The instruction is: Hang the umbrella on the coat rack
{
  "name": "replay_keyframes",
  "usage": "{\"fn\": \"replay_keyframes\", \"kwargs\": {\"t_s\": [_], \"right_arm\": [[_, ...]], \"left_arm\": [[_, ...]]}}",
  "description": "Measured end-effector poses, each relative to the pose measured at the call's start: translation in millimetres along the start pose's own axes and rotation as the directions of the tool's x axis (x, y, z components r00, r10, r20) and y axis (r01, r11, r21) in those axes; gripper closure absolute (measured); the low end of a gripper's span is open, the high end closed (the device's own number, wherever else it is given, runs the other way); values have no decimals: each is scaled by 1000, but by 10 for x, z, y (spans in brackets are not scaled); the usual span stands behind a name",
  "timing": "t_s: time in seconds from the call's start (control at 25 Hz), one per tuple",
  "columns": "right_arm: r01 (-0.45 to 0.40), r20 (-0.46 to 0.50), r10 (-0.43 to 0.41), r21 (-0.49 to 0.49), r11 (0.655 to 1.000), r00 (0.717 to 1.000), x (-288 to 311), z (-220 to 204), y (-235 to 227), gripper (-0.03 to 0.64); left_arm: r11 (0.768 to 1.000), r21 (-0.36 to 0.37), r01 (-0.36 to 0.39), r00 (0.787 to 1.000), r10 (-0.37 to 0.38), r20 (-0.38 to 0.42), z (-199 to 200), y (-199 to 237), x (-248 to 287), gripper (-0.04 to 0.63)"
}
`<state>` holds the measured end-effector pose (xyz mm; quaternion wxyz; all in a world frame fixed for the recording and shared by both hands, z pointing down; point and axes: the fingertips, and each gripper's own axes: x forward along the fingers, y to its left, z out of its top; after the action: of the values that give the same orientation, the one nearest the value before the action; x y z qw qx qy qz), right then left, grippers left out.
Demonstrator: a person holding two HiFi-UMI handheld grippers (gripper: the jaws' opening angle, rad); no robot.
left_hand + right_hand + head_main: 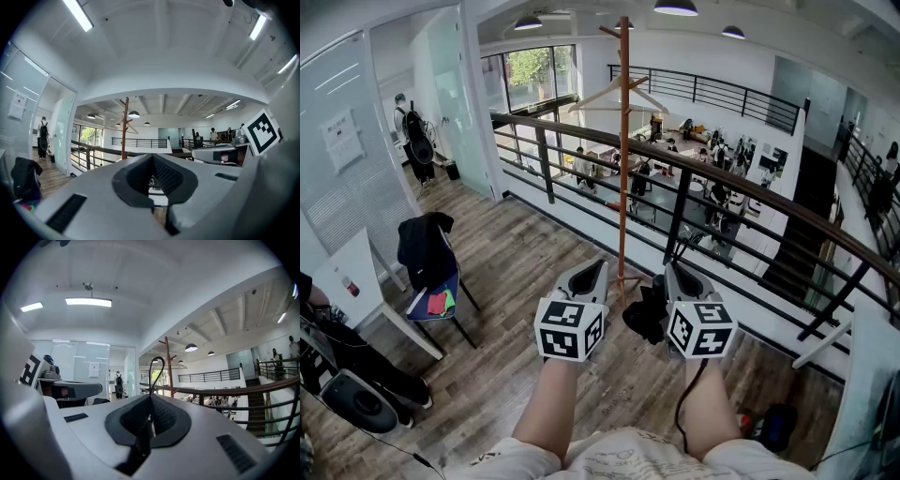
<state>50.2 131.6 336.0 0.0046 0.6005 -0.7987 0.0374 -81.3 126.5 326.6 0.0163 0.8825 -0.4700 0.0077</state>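
Before the coat rack [623, 141]: umbrella carried by its strap, ready for hanging.

The fingers of the right gripper [684, 279] were clenched on the thin strap loop [157, 367], which stood clear above them, presumably so that it could be slipped over the rack. The folded black umbrella [645, 315] hung beneath. The left gripper [589, 277] was held alongside, its fingers pressed together on nothing.

Coat rack [623, 141] was set just before the railing [741, 181], umbrella [645, 315] was held between left gripper [596, 268] and right gripper [673, 270], near the rack's foot, chair [441, 286] was placed well left.
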Motion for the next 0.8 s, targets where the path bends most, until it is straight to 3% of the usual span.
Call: {"fn": "replay_keyframes", "kwargs": {"t_s": [0.8], "right_arm": [[37,5,-37,34,999,999,509,-121,-63,612]], "left_arm": [[998,9,59,998,-59,-24,-202,380,435,592]]}}
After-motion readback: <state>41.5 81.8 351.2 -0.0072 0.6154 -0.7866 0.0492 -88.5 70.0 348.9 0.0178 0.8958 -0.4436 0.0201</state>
